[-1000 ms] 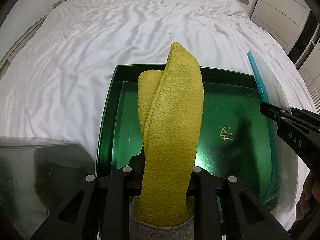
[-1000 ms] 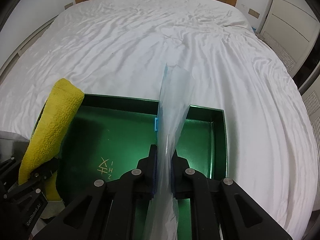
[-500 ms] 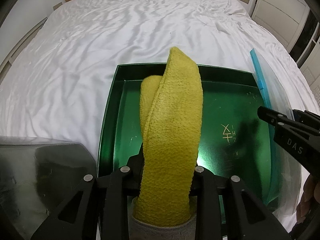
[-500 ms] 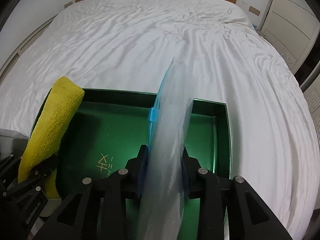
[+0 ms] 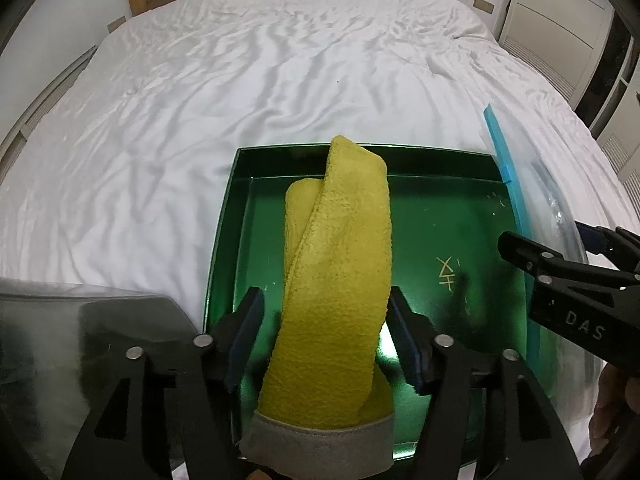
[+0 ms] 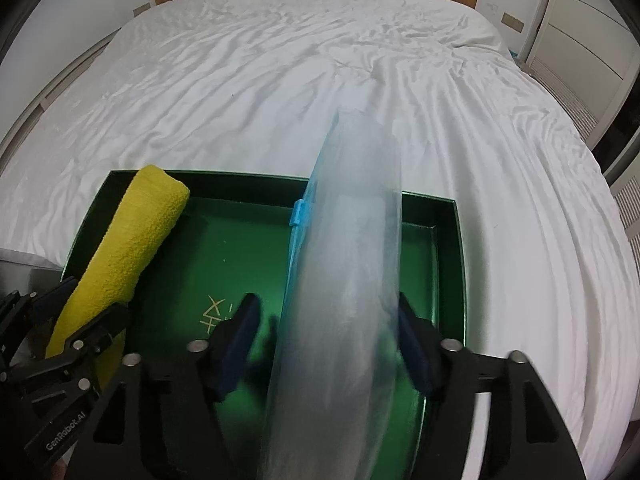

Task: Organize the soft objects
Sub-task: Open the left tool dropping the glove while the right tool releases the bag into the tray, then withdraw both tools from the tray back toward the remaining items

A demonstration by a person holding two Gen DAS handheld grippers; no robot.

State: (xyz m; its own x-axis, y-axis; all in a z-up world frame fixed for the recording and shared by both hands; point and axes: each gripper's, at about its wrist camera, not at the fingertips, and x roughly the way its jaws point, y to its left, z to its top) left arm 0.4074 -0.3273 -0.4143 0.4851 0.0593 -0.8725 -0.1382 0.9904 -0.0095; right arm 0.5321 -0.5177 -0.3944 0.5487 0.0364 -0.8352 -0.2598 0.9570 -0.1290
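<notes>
Left wrist view: the left gripper (image 5: 324,332) now stands wide, its blue-padded fingers (image 5: 244,334) drawn clear of both flanks of the yellow sock (image 5: 340,264), whereas half a second ago they were pinched tight on it. The sock, with its grey cuff (image 5: 316,446) nearest the camera, rises between the parted jaws and runs forward over the green tray (image 5: 224,240), which lies on the white bed sheet (image 5: 200,100); whether the sock rests on the tray floor or is propped by something below the frame cannot be told. Right wrist view: the right gripper (image 6: 326,340) has likewise gone from clamped to wide, and the clear zip bag (image 6: 352,280) with its blue slider (image 6: 298,212) stands between the fingers, blurred, apparently loosened rather than held; contact with the right-hand pad cannot be ruled out. Both releases come together, with each item directly ahead of its own tool and over the tray. Judged from this, the sock is not yet inside the bag, so the bagging step remains undone; a fresh grip on the bag's mouth and on the sock would probably be needed, and the unsupported bag may slump or fall shut.
</notes>
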